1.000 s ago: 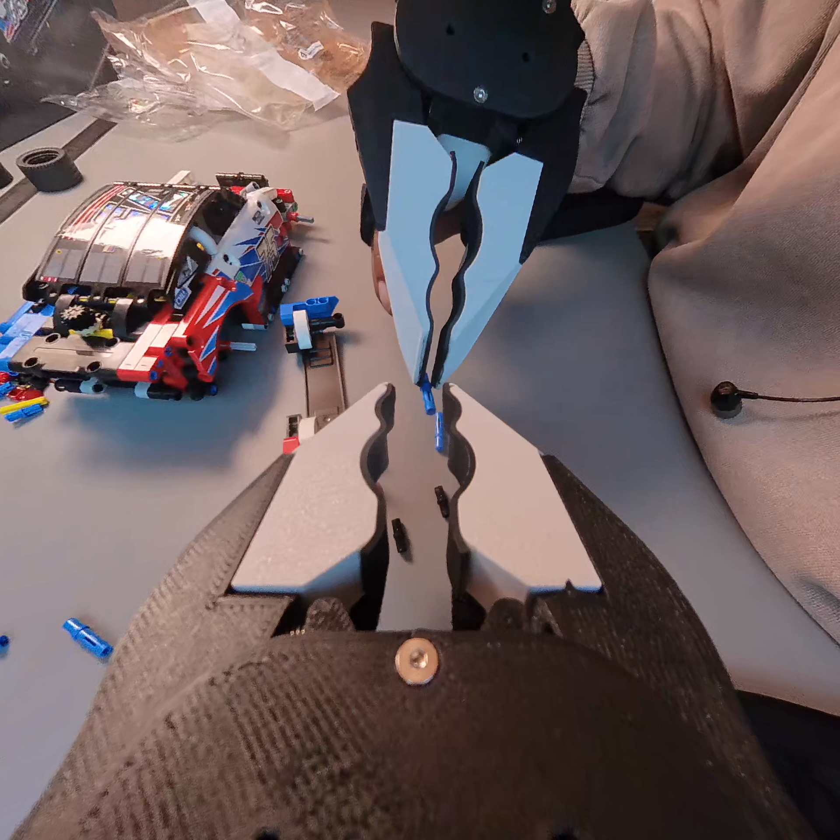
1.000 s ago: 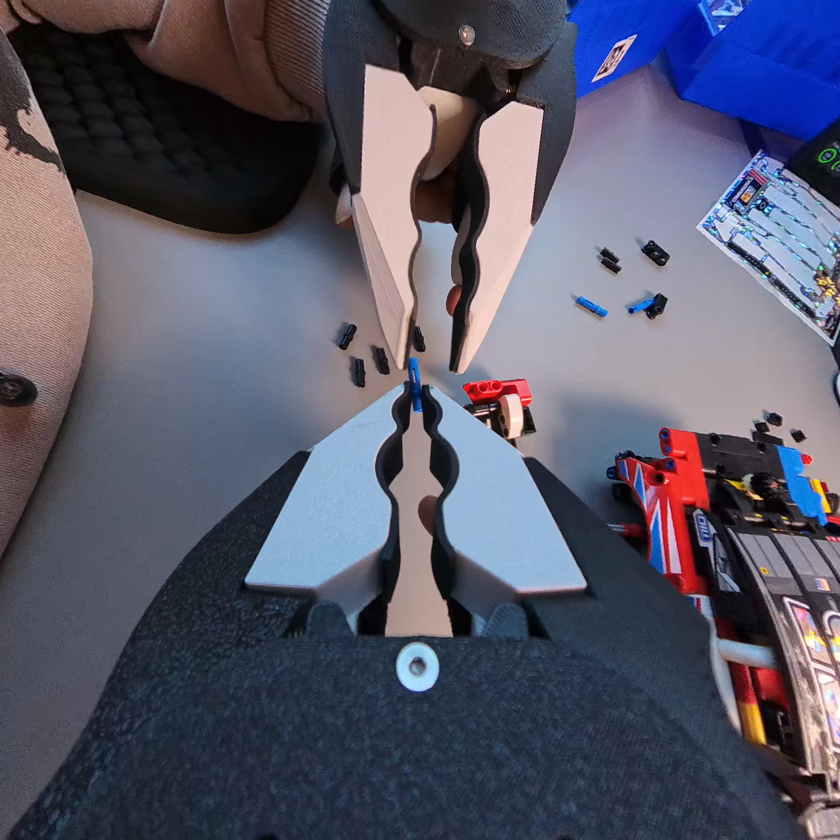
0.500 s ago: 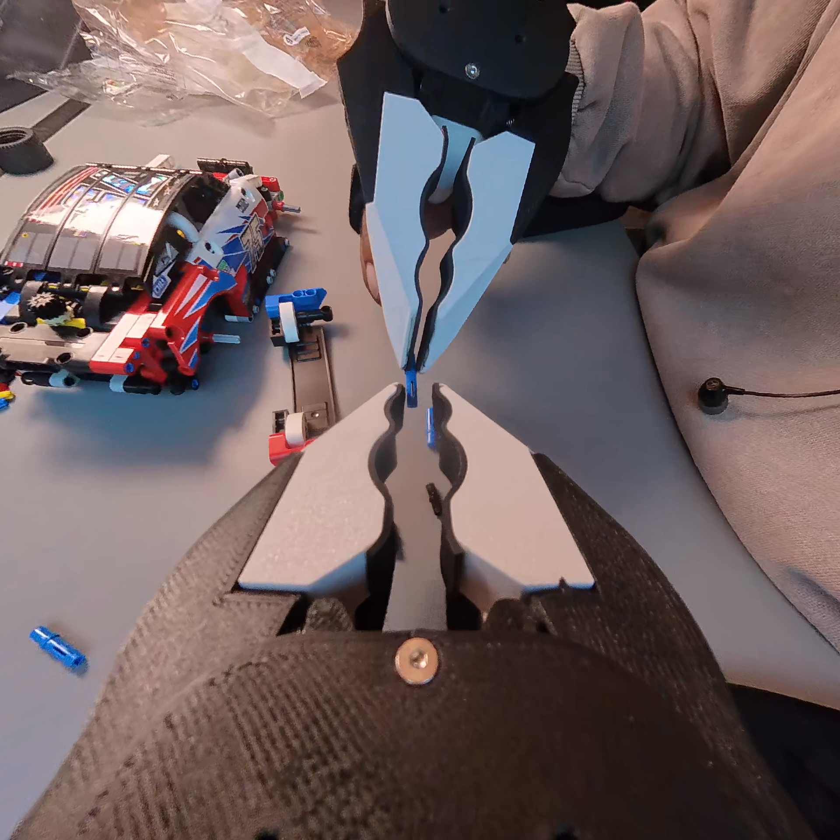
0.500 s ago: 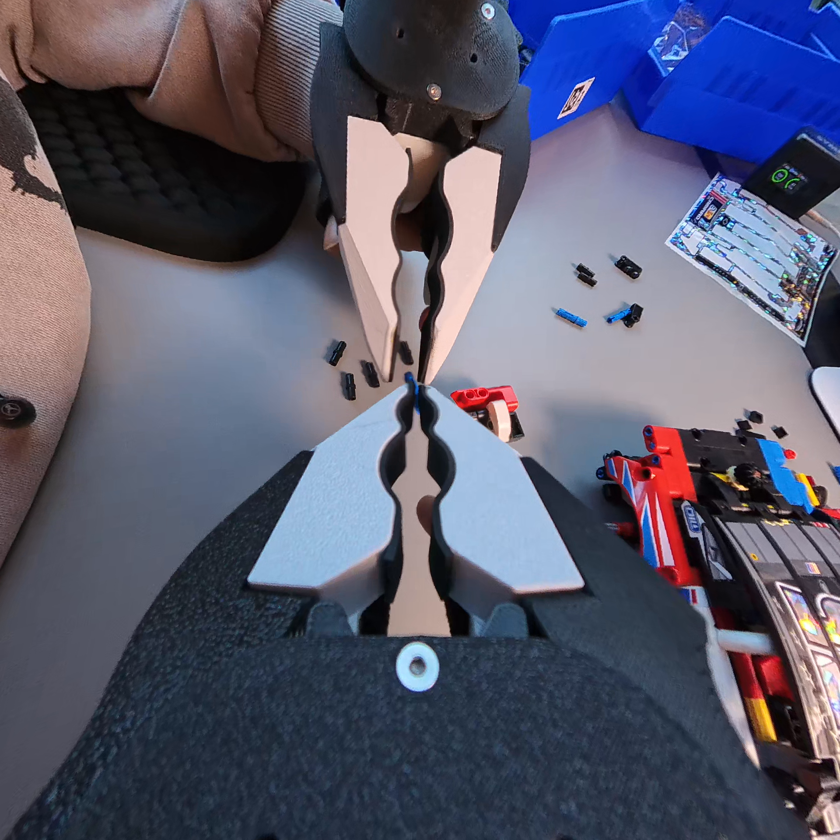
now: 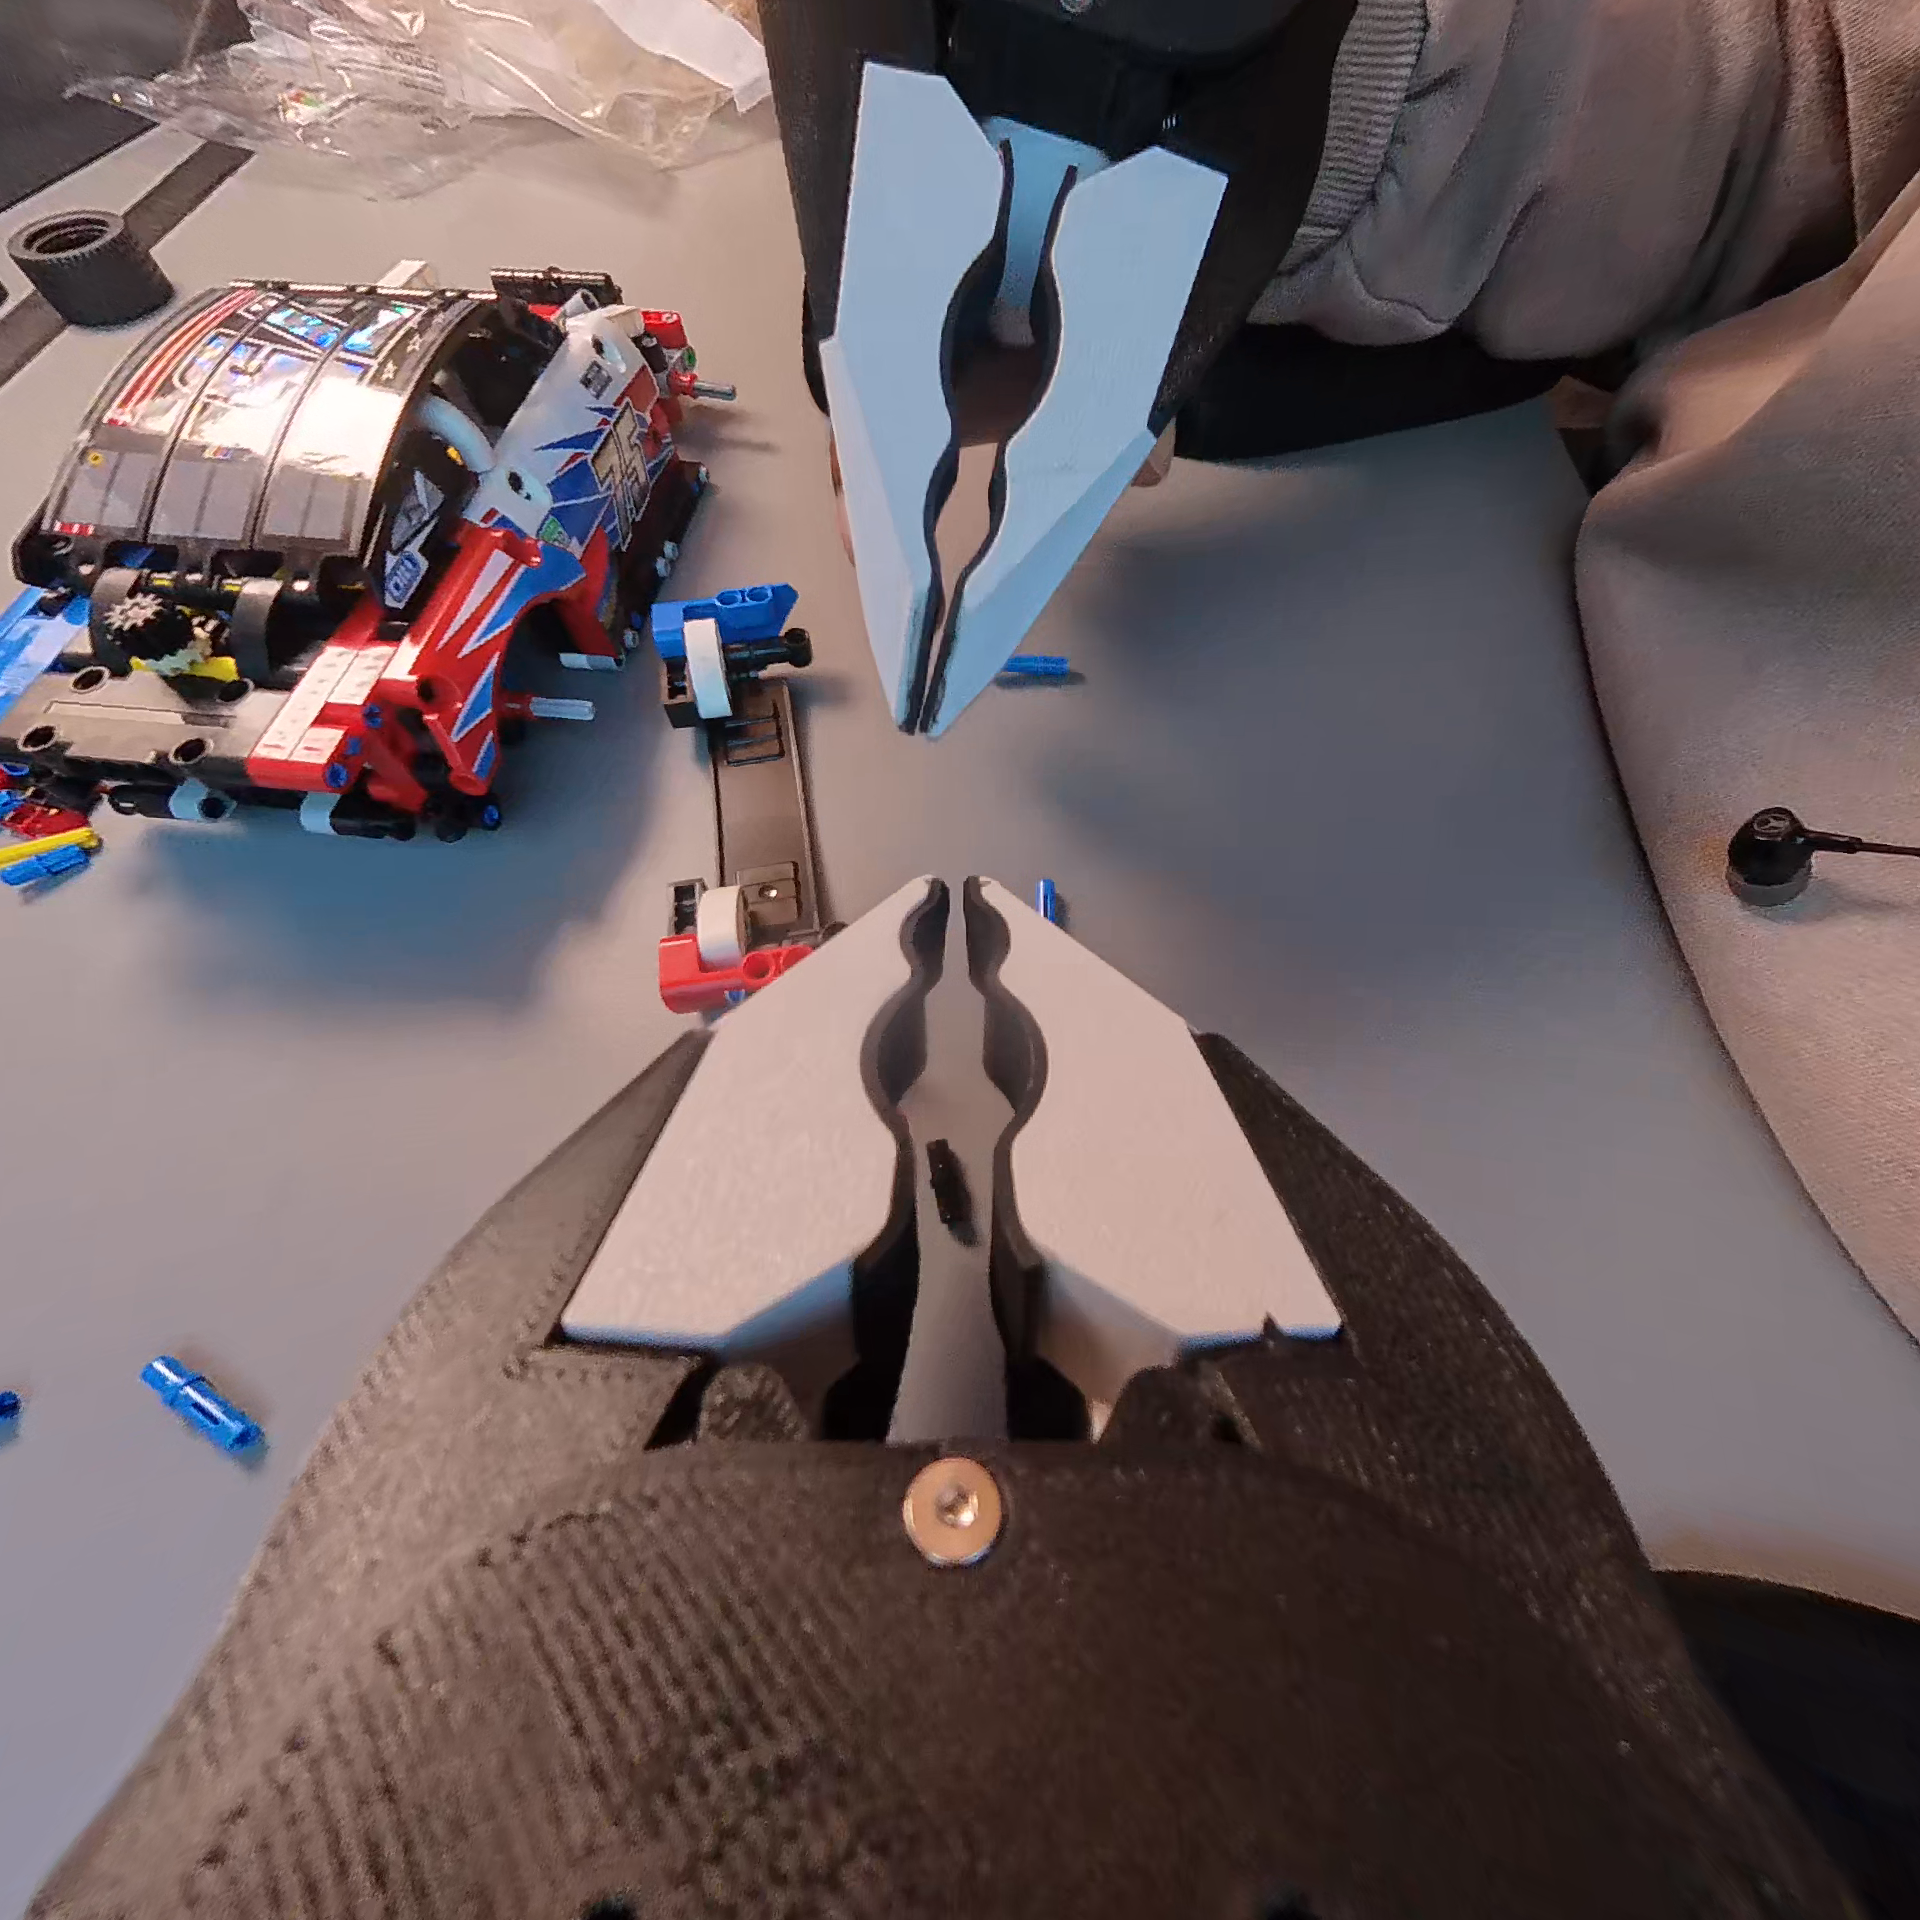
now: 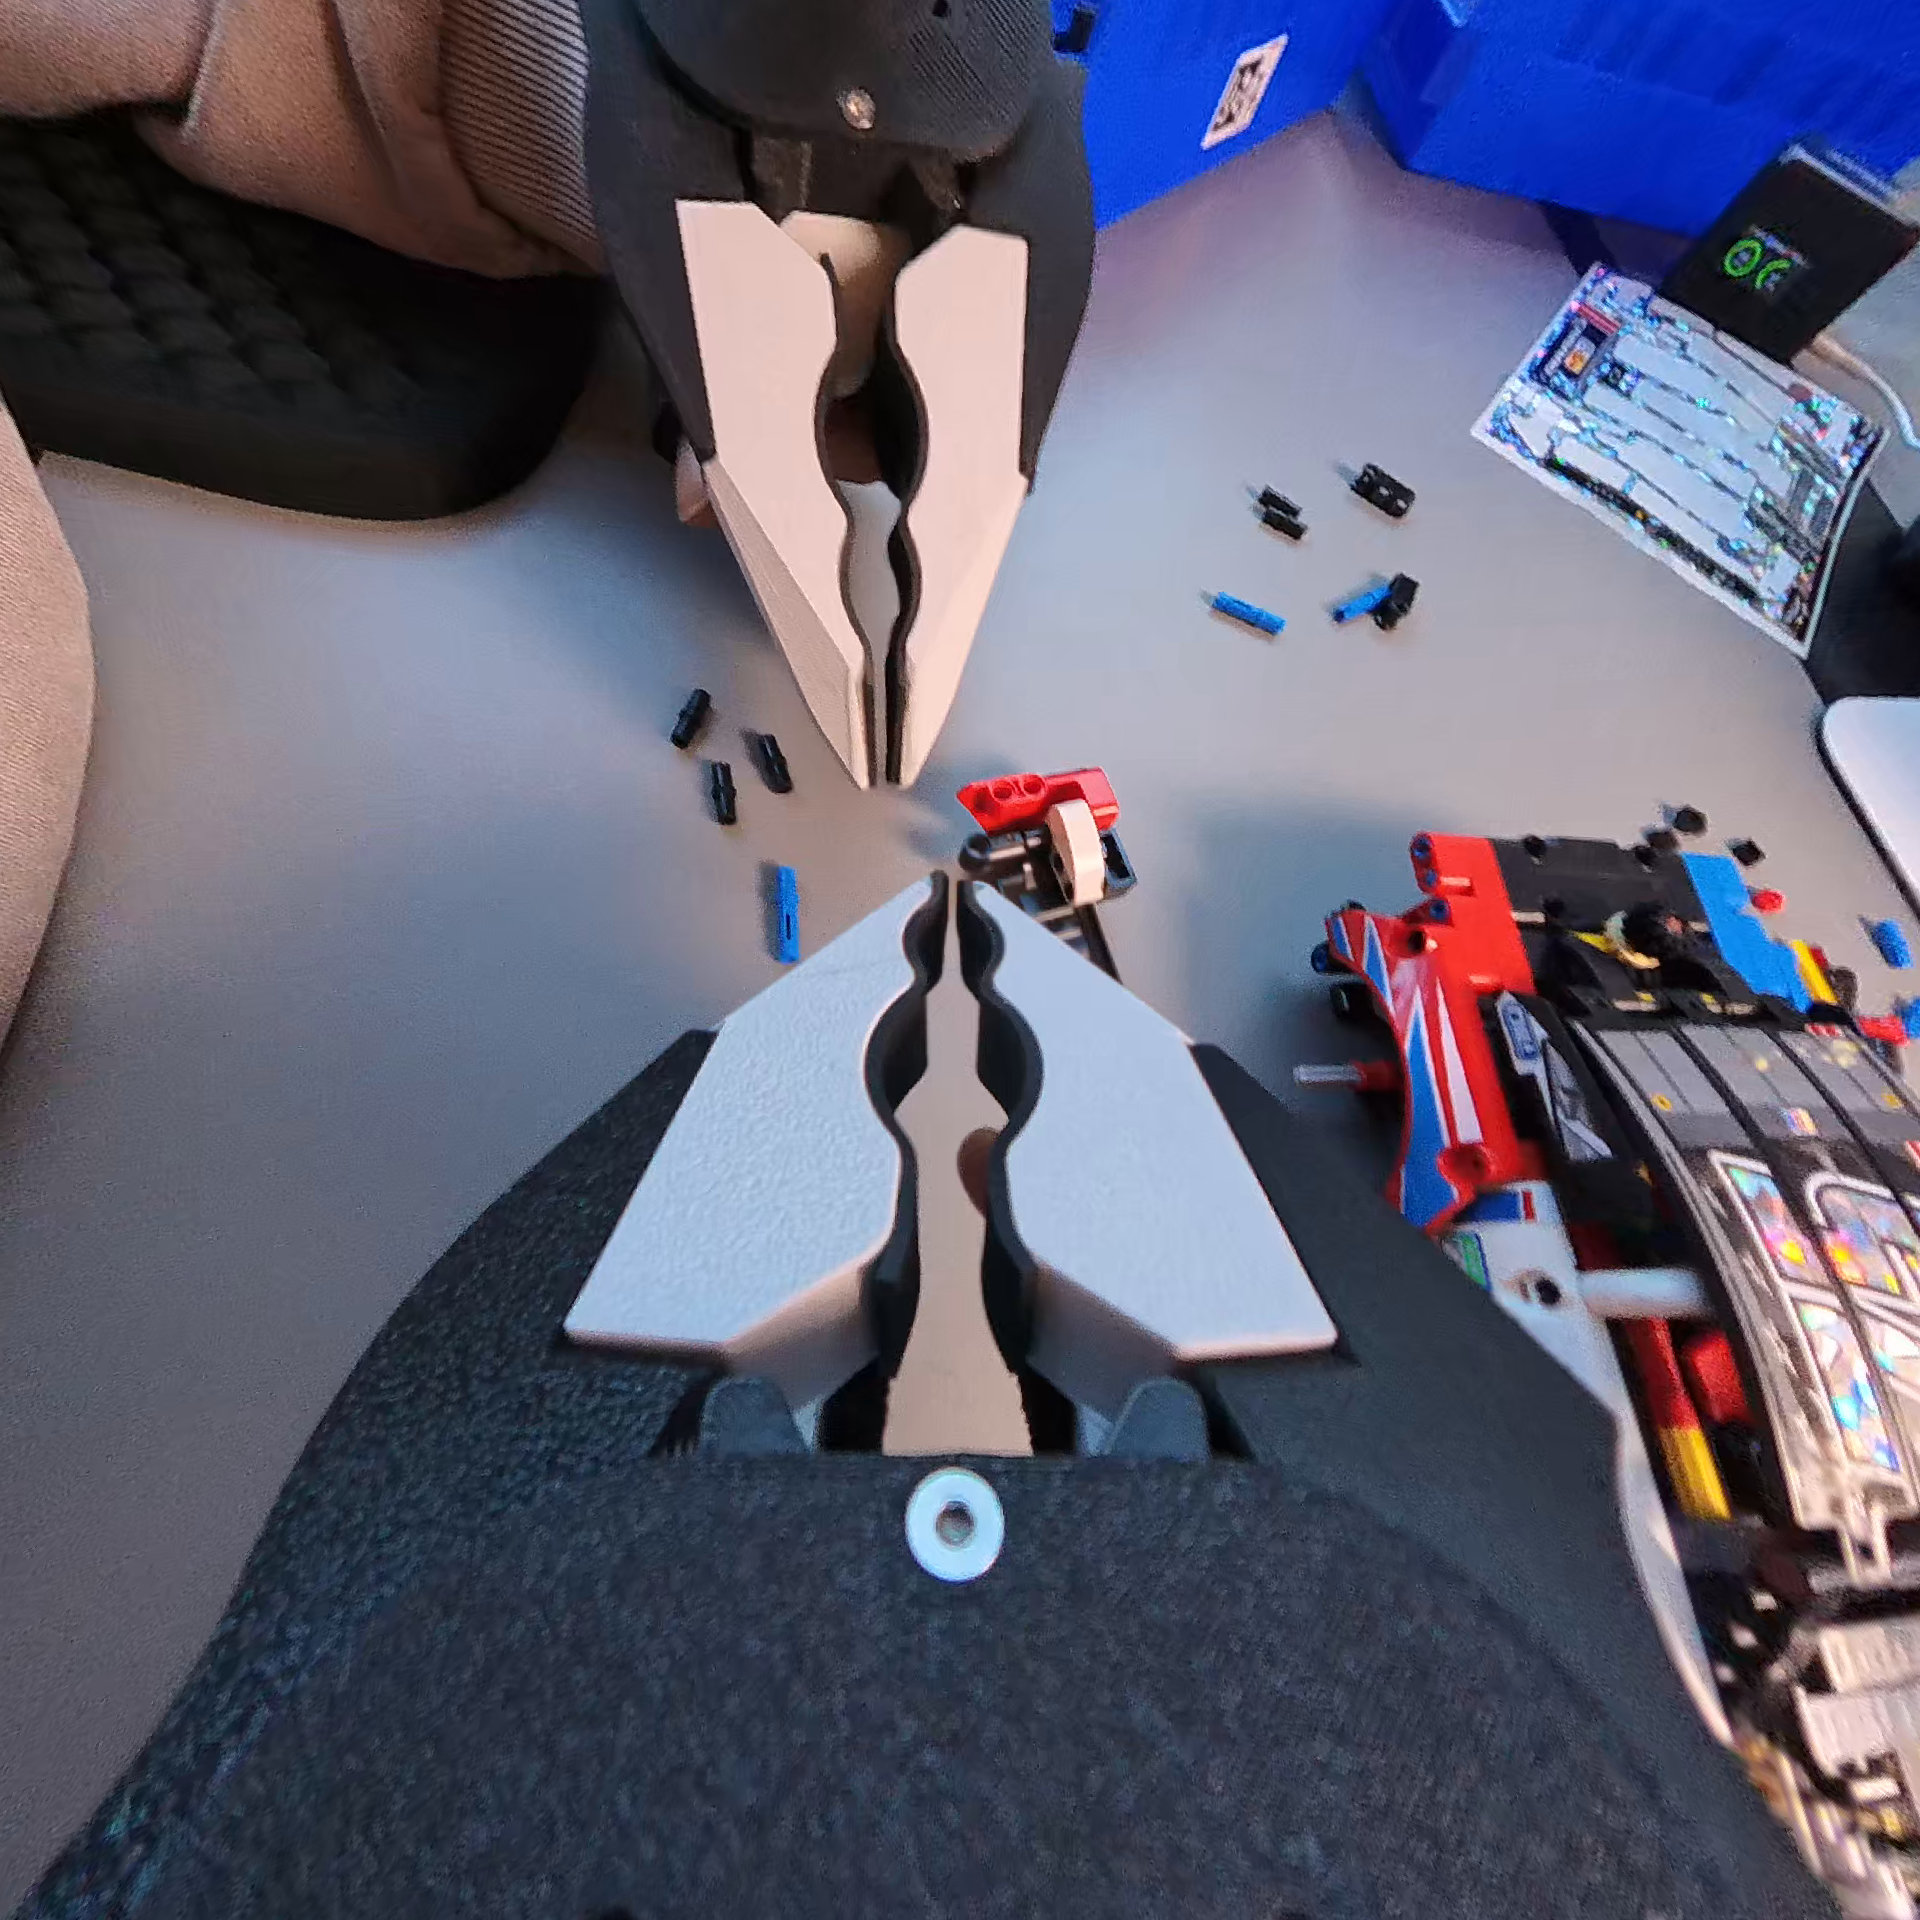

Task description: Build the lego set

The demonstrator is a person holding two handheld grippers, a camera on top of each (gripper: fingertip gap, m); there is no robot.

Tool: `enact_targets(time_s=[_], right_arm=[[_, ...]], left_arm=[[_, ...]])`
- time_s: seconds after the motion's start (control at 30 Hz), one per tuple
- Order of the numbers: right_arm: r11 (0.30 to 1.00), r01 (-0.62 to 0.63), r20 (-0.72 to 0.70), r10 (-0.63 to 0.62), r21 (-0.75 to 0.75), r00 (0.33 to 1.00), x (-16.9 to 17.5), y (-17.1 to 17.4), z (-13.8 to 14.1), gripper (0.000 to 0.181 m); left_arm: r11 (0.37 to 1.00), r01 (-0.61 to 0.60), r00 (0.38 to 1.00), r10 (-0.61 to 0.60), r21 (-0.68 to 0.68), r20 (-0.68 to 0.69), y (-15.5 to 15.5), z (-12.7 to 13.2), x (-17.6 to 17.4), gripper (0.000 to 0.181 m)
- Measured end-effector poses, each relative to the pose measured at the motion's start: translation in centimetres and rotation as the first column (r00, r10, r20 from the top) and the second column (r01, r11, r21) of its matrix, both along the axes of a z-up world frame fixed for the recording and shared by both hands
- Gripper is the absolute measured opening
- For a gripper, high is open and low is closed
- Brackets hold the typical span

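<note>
My left gripper (image 5: 955,883) is shut with nothing between its tips, low over the grey table. My right gripper (image 6: 954,883) faces it tip to tip a short way off, also shut and empty. A blue pin (image 6: 784,925) lies on the table just left of the right gripper's tips; it also shows in the left wrist view (image 5: 1034,665). A second blue pin (image 5: 1046,899) lies beside my left fingertip. The red, blue and black lego car (image 5: 343,540) stands to one side. A black beam sub-assembly (image 5: 764,790) with a red and a blue end lies between the car and the grippers.
Several black pins (image 6: 727,758) lie near the left gripper. More loose pins (image 6: 1247,613), a sticker sheet (image 6: 1683,436) and blue bins (image 6: 1558,83) are behind. Plastic bags (image 5: 468,83), a black tyre (image 5: 83,260) and a person's beige sleeve (image 5: 1766,623) border the table. Between my left fingertips and the blue pin (image 6: 784,925) there is roughly 4 cm.
The right gripper held a blue pin at its tips; now the pin lies on the table. The left gripper has shut. The two grippers have drawn apart.
</note>
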State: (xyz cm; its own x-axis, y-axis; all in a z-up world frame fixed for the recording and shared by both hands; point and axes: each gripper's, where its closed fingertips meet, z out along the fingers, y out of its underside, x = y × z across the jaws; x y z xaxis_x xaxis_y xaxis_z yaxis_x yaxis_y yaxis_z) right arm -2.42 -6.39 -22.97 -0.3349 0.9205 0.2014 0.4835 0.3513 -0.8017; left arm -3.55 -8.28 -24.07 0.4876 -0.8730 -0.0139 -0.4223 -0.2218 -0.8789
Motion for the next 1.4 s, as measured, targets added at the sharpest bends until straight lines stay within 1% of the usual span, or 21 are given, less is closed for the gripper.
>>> enact_targets(time_s=[0.03,0.2,0.37,0.57,0.77,0.9,1.0,1.07,1.13,1.2,1.27,1.3,1.33,1.37,1.4], right_arm=[[1.000,0.020,0.012,-0.020,-0.001,1.000,0.4,0.6,-0.1,0.001],[0.994,0.111,0.015,-0.111,0.001,0.994,2.4,3.0,0.0,0.004],[0.983,0.182,0.022,-0.182,0.008,0.983,4.4,4.5,-0.2,0.007],[0.963,0.270,0.014,-0.270,0.012,0.963,6.9,6.2,0.4,0.010],[0.946,0.322,0.077,-0.324,0.029,0.943,9.2,6.7,-0.6,0.012],[0.944,0.326,0.177,-0.329,0.045,0.928,10.5,6.1,-2.3,0.012],[0.941,0.336,0.227,-0.338,0.049,0.913,10.6,5.8,-3.4,0.012],[0.923,0.376,0.251,-0.383,0.075,0.889,10.6,6.8,-3.9,0.012],[0.916,0.398,0.269,-0.396,0.050,0.878,10.4,7.5,-4.2,0.012],[0.917,0.397,0.321,-0.385,0.030,0.865,10.3,7.7,-4.8,0.011],[0.926,0.377,0.353,-0.359,0.020,0.864,10.1,7.4,-4.9,0.001],[0.932,0.362,0.366,-0.342,0.015,0.866,9.9,7.1,-4.9,0.001],[0.937,0.349,0.364,-0.333,0.022,0.870,9.6,7.0,-4.9,0.001],[0.941,0.338,0.319,-0.324,0.012,0.891,8.8,6.7,-4.4,0.001],[0.943,0.329,0.222,-0.311,-0.046,0.924,7.3,6.0,-3.1,0.001]], left_arm=[[1.000,-0.004,1.000,0.004,0.002,-0.001,0.1,0.0,-0.1,0.001],[0.999,-0.041,0.999,0.040,0.028,0.009,0.7,0.3,-0.4,0.003],[0.995,-0.087,0.996,0.085,0.050,0.033,1.5,0.7,-0.8,0.005],[0.990,-0.125,0.992,0.122,0.065,0.042,2.1,0.9,-1.2,0.009],[0.986,-0.151,0.988,0.149,0.072,0.032,2.4,0.8,-1.5,0.014],[0.986,-0.145,0.989,0.144,0.077,0.020,2.3,0.7,-1.3,0.015],[0.988,-0.136,0.991,0.136,0.076,0.007,2.3,0.3,-1.1,0.015],[0.989,-0.131,0.991,0.131,0.072,0.003,2.2,0.2,-1.0,0.014],[0.989,-0.129,0.992,0.129,0.072,0.002,2.2,0.2,-0.9,0.014],[0.989,-0.128,0.992,0.128,0.073,0.004,2.1,0.2,-0.9,0.014],[0.989,-0.128,0.992,0.127,0.074,0.007,2.1,0.3,-0.9,0.014],[0.989,-0.127,0.992,0.126,0.072,0.012,2.1,0.3,-0.8,0.014],[0.990,-0.124,0.992,0.123,0.067,0.024,2.0,0.5,-0.7,0.014],[0.991,-0.119,0.992,0.116,0.059,0.045,1.9,0.7,-0.5,0.014],[0.992,-0.113,0.991,0.109,0.050,0.072,1.8,1.1,-0.1,0.015]])
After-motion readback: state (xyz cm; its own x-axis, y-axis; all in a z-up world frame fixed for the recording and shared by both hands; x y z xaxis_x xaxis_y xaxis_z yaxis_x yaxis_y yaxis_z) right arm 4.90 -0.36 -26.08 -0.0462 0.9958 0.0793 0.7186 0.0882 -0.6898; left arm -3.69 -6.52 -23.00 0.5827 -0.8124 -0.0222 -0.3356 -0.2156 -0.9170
